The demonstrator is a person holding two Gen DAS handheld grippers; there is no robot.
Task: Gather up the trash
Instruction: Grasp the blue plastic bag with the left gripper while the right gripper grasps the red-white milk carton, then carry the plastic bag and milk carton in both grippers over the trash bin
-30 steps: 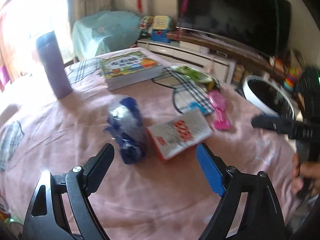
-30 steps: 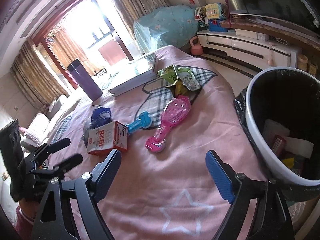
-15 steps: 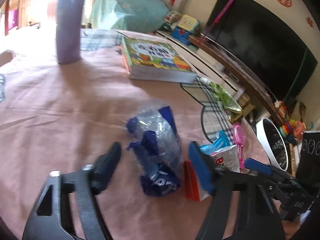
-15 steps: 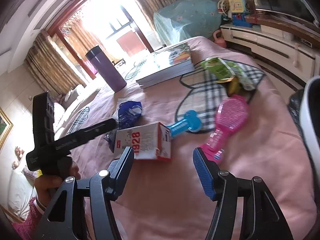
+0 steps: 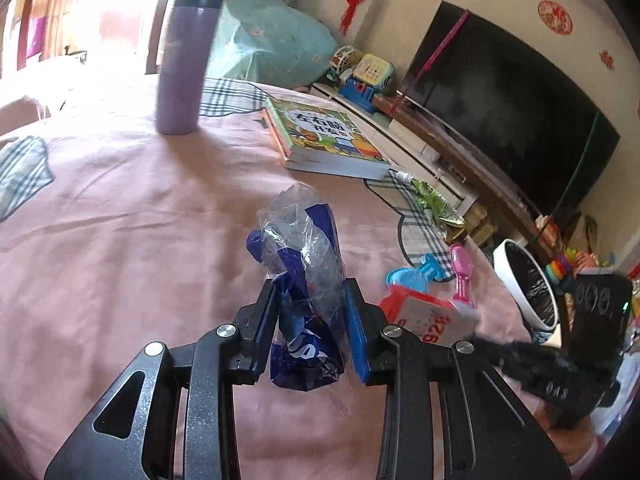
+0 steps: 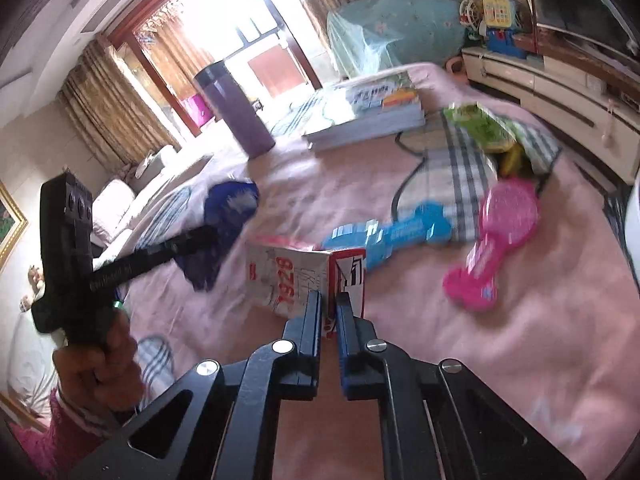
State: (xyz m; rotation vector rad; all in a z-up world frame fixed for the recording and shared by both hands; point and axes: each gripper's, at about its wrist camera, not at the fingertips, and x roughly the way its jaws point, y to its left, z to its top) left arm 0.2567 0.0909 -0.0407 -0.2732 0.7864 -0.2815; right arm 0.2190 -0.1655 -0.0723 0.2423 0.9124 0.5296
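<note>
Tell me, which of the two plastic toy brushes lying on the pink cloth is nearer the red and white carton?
The blue brush: its handle end reaches the carton, while the pink brush lies further off, toward the white bin.

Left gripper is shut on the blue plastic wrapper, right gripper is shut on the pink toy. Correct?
Half right. The left gripper is shut on the blue plastic wrapper, its jaws having just closed in. The right gripper, though, has just closed on a corner of the red and white carton, not the pink toy, which lies untouched on the pink cloth in the right wrist view.
</note>
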